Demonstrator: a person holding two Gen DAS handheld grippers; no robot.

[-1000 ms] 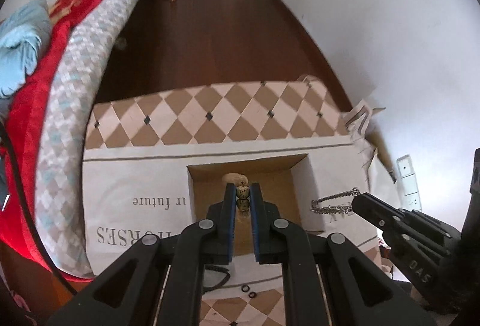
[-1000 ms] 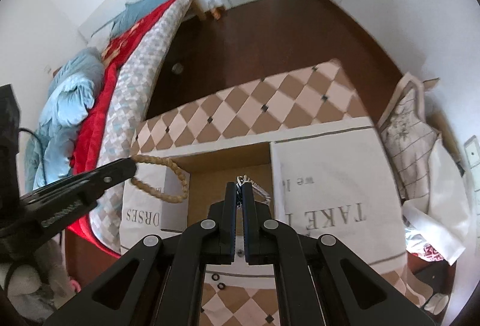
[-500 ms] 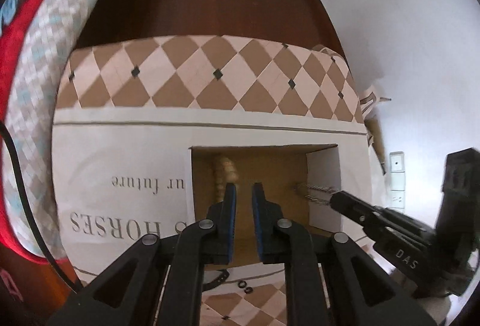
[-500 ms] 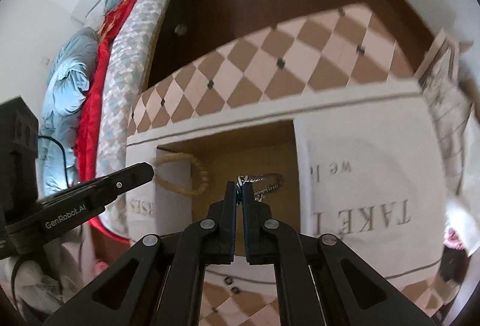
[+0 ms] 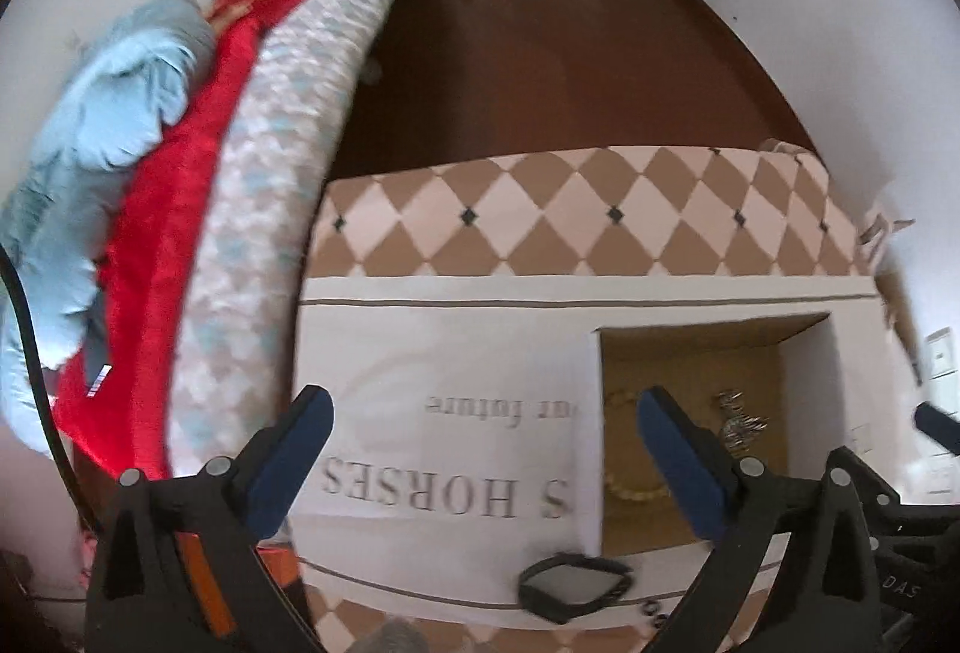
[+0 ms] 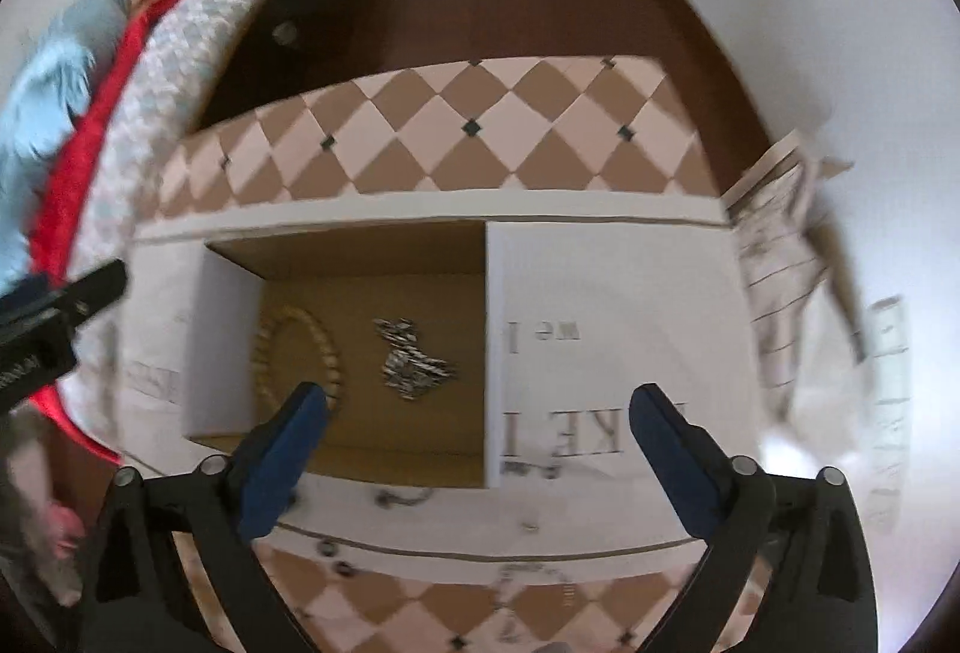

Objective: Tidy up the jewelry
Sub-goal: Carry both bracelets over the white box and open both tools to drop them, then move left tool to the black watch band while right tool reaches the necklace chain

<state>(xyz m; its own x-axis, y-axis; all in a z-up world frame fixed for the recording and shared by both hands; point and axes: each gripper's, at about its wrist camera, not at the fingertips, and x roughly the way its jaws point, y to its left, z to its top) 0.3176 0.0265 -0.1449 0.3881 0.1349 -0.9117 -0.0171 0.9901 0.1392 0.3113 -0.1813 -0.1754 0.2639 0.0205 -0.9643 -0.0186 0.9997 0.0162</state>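
Both the left gripper (image 5: 480, 422) and right gripper (image 6: 479, 404) had just sprung wide, empty, the bead bracelet (image 6: 298, 353) and silver chain (image 6: 414, 358) lying side by side on the box (image 6: 600, 293) floor, where a careless regrasp might tangle them.

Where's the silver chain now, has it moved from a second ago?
Yes. The silver chain has dropped from the right hand-held gripper, whose jaws just opened, onto the box floor.

Red blanket (image 5: 174, 209) and blue quilt (image 5: 114, 113) on bed; dark wood floor (image 5: 552, 65).
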